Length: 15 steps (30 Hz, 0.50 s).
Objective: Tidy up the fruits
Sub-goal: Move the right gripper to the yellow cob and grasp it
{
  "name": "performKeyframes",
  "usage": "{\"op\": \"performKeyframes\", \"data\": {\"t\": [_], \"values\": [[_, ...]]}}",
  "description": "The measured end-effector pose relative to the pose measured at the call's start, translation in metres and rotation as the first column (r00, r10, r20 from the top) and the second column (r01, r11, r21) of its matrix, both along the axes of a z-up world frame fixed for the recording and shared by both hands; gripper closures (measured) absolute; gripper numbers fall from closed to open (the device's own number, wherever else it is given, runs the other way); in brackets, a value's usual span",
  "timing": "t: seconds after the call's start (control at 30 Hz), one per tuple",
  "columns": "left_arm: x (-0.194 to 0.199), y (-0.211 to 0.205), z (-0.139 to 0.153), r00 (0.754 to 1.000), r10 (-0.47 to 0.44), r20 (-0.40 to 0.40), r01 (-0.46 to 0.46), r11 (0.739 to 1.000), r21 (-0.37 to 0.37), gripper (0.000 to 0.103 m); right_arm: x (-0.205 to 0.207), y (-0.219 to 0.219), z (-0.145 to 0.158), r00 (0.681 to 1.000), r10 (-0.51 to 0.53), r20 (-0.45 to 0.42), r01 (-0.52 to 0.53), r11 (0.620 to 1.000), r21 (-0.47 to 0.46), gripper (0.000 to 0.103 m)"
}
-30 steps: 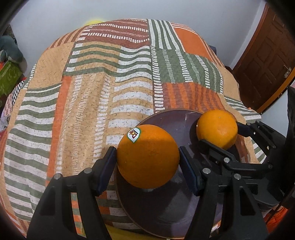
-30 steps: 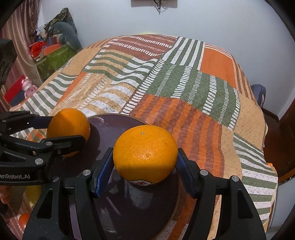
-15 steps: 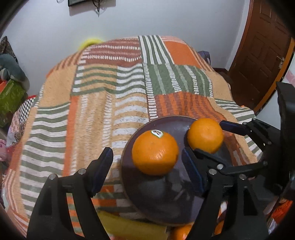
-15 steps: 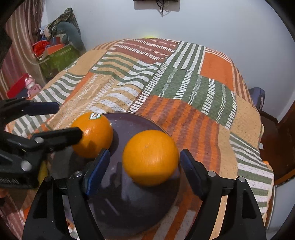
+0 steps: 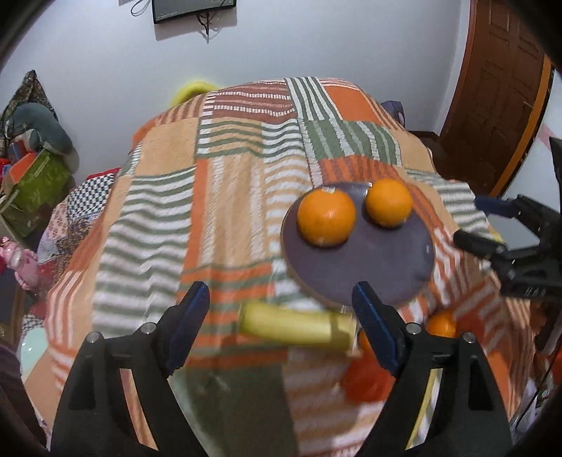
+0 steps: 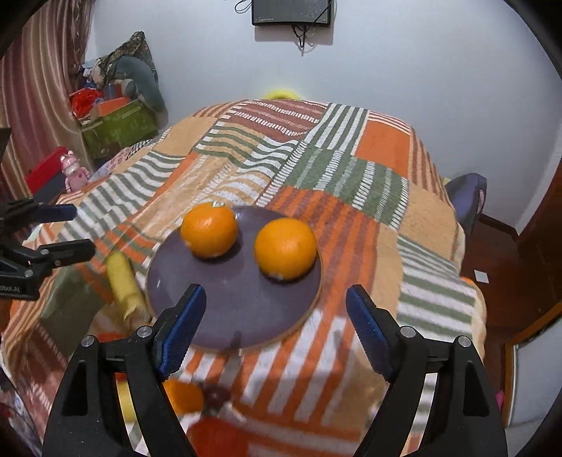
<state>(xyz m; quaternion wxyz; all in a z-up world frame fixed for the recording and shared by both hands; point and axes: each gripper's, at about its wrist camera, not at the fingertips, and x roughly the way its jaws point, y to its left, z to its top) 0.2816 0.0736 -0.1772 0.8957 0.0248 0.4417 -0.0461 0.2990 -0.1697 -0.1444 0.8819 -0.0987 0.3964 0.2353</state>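
Orange, round: 2 oranges (image 6: 209, 230) side-by-side on purple plate (image 6: 242, 316).

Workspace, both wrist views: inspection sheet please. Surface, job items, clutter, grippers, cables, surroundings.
Surface: striped blanket over a bed.
Job items: two oranges on the purple plate, apart; a yellow fruit and more fruit near the front edge, blurred.
Clutter: nothing seen on the blanket.
Grippers: left hand-held gripper and right hand-held gripper both open, empty, clear of the plate.
Cables: wires under the wall screen.
Surroundings: door, green box, pink toy.
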Motion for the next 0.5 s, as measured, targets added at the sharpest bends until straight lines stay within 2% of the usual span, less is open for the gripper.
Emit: {"op": "performKeyframes", "data": {"t": [0.07,0.23,0.5], "values": [[-0.014,0.004,-0.003,1.0,0.0,-0.012,0.0,1.0,0.001,0.015,-0.011,-0.003,-0.003,1.0,-0.009,-0.006,0.008,1.0,-0.008,0.02],[-0.044,0.007,-0.023,0.997,-0.012,-0.072,0.012,1.0,-0.001,0.014,-0.035,-0.006,-0.02,0.998,-0.017,-0.058,0.015,0.999,-0.029,0.02],[-0.06,-0.014,-0.062,0.982,-0.063,-0.177,0.062,0.998,-0.011,0.014,-0.057,0.001,-0.038,0.994,0.006,-0.107,-0.013,0.998,-0.063,0.02]]}}
